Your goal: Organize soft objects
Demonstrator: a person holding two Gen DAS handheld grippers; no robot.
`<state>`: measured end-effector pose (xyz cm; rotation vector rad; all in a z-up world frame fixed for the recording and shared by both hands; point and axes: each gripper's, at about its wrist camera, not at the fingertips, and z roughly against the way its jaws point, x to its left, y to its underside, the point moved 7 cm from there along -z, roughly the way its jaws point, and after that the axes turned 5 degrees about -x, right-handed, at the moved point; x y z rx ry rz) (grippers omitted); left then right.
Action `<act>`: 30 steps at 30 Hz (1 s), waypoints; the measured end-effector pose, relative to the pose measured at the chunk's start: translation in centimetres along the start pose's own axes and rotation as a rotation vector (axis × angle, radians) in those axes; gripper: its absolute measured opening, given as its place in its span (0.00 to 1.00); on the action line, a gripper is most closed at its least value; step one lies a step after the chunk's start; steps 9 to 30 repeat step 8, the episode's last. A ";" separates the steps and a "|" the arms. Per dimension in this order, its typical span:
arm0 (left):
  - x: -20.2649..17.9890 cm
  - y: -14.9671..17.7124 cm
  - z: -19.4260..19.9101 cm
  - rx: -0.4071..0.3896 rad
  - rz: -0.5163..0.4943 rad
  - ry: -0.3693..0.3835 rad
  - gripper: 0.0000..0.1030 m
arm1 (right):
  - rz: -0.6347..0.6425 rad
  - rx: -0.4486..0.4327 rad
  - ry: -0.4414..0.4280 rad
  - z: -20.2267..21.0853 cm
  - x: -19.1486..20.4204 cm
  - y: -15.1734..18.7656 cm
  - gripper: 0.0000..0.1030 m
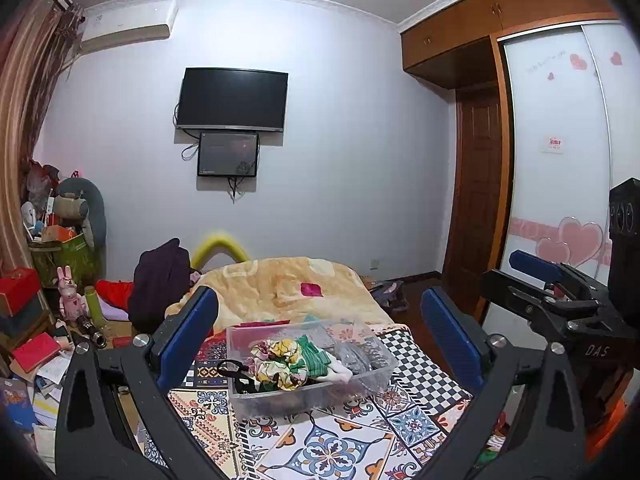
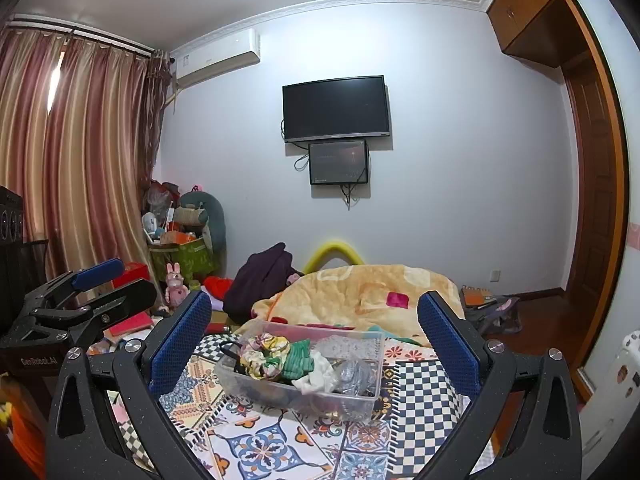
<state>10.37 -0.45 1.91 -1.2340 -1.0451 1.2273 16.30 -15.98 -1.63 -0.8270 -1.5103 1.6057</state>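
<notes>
A clear plastic bin (image 1: pixel 308 394) (image 2: pixel 256 394) sits on the patterned bed cover. It holds soft items: floral scrunchies (image 1: pixel 276 362) (image 2: pixel 264 354), a green cloth (image 1: pixel 314 354) (image 2: pixel 298 358), a white cloth (image 2: pixel 318 374), a grey bundle (image 1: pixel 354 356) and a black band (image 1: pixel 236 372). My left gripper (image 1: pixel 320 332) is open and empty, above and short of the bin. My right gripper (image 2: pixel 316 328) is open and empty, likewise facing the bin. Each gripper shows at the edge of the other's view.
An orange blanket (image 1: pixel 288 284) (image 2: pixel 360 292) is heaped behind the bin. A dark garment (image 1: pixel 160 284) lies at the bed's left. Cluttered boxes and toys (image 1: pixel 60 264) fill the left corner. A wardrobe (image 1: pixel 560 160) and a door stand at right.
</notes>
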 end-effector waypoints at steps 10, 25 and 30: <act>0.0 0.0 0.0 0.002 0.004 -0.003 1.00 | 0.003 0.006 -0.005 -0.2 0.0 0.1 1.00; 0.0 0.0 0.0 0.002 0.004 -0.003 1.00 | 0.003 0.006 -0.005 -0.2 0.0 0.1 1.00; 0.0 0.0 0.0 0.002 0.004 -0.003 1.00 | 0.003 0.006 -0.005 -0.2 0.0 0.1 1.00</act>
